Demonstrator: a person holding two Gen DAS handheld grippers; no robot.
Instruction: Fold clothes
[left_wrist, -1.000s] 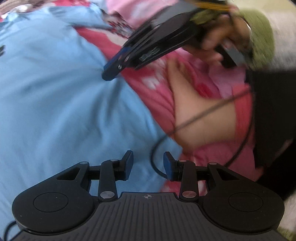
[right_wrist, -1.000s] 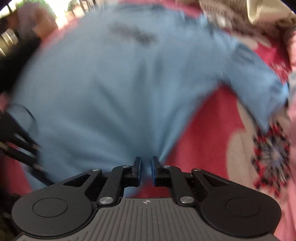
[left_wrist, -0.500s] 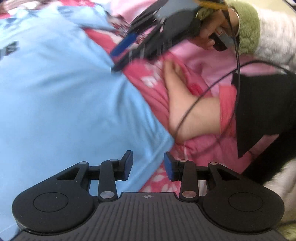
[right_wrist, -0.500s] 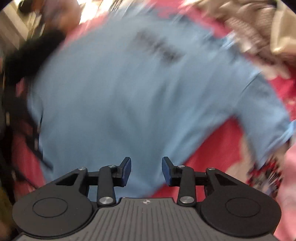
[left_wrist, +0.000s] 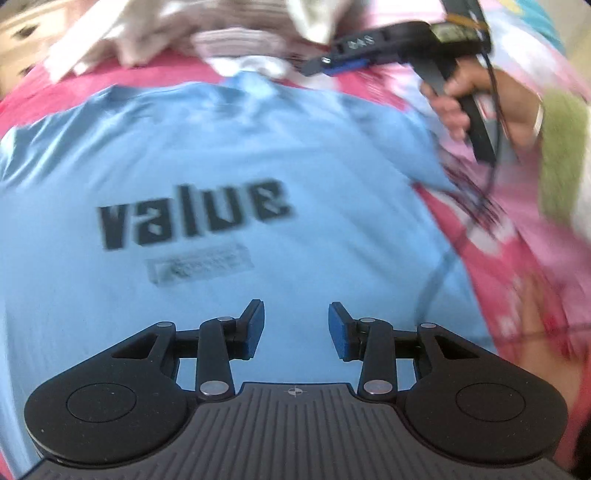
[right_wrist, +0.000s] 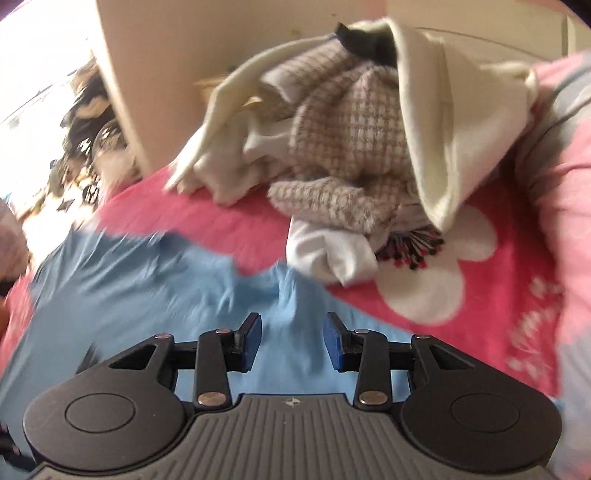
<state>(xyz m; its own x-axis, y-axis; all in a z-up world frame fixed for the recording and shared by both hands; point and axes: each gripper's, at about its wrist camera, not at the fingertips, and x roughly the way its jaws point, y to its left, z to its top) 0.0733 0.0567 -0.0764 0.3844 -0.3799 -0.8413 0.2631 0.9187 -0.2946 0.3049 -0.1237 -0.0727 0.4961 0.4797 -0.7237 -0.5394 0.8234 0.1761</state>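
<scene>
— What sort of place?
— Home, a bedroom. The work surface is a bed with a pink floral bedspread (right_wrist: 436, 291), big white flower print.
— Anything else?
— A blue T-shirt (left_wrist: 229, 155) lies spread on it, and a heap of unfolded clothes (right_wrist: 343, 147), cream and checked knit, sits at the far side. Behind the heap there's a plain cream wall or furniture panel (right_wrist: 229, 40). Bright daylight at the left edge, with blurred clutter I can't identify.
</scene>
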